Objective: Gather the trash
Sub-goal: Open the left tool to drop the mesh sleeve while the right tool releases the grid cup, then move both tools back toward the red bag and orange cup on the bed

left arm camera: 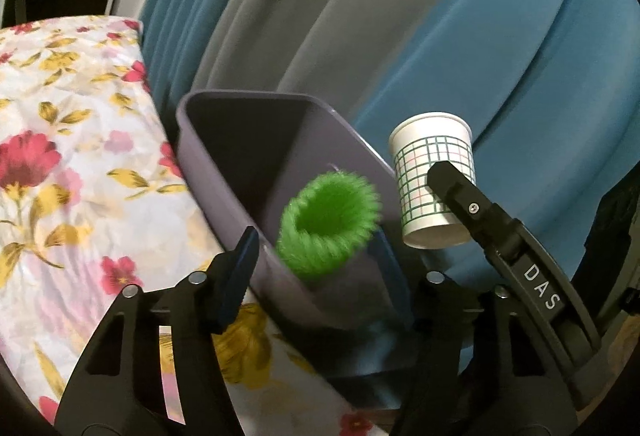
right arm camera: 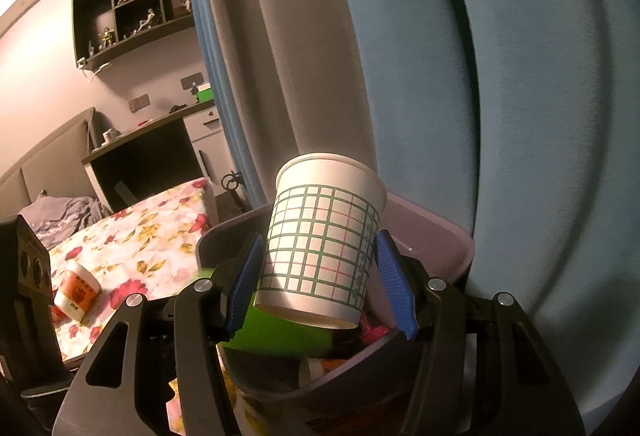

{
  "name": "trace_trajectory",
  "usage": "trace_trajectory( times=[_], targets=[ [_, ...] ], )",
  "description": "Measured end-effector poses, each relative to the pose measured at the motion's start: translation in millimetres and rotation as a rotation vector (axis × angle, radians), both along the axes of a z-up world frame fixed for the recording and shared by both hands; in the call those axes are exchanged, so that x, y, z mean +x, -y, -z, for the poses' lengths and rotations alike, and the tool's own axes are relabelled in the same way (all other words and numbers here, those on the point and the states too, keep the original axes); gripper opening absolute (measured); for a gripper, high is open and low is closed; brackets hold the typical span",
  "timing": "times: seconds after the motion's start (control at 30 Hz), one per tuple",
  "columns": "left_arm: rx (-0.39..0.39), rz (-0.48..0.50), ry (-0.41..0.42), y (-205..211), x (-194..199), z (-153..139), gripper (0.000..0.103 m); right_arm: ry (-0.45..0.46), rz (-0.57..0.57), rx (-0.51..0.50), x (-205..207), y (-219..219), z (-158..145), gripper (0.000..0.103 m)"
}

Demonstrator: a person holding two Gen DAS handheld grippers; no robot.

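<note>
A grey-purple trash bin (left arm camera: 320,131) stands beside the floral bed. A fuzzy green ring (left arm camera: 328,224), blurred, is in the air between my left gripper's (left arm camera: 316,268) open fingers, just over the bin's near rim. My right gripper (right arm camera: 320,276) is shut on a white paper cup with a green grid (right arm camera: 320,236), held upright above the bin (right arm camera: 440,236). The cup (left arm camera: 434,183) and a right finger (left arm camera: 460,195) also show in the left wrist view, right of the bin. The green thing (right arm camera: 280,332) and other trash lie inside the bin.
The bed with a floral sheet (left arm camera: 60,155) lies left of the bin. Blue and grey curtains (left arm camera: 460,35) hang right behind it. A small white and orange cup (right arm camera: 76,294) lies on the bed (right arm camera: 140,248). A desk and shelves (right arm camera: 132,7) stand far back.
</note>
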State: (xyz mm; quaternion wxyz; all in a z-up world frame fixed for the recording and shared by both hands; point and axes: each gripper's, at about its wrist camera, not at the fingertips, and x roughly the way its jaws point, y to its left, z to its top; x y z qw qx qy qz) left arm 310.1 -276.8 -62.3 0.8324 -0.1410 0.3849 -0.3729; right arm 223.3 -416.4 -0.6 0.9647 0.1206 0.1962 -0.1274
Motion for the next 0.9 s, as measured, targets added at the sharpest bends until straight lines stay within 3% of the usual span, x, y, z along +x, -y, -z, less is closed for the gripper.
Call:
trace_trajectory(
  times=[0.1, 0.23, 0.43, 0.63, 0.9],
  targets=[
    [-0.019, 0.017, -0.011, 1.3, 3.2, 1.7, 0.058, -0.004, 0.012, 0.006, 0.6, 3.0, 0.0, 0.057],
    [-0.051, -0.03, -0.002, -15.1, 5.9, -2.6, 0.076, -0.023, 0.029, 0.008, 2.7, 5.5, 4.1, 0.057],
    [0.026, -0.139, 0.05, -38.9, 1.7, -10.2, 0.089, -0.083, -0.002, 0.015, 15.6, -3.1, 16.2, 0.057],
    [0.138, -0.233, 0.102, -65.7, -12.4, -15.5, 0.094, -0.094, -0.01, 0.0, 17.1, -6.8, 18.4, 0.068],
    [0.192, -0.351, 0.075, -122.5, -19.3, -15.3, 0.095, -0.064, -0.034, -0.04, 0.4, -28.4, 5.6, 0.075]
  ],
)
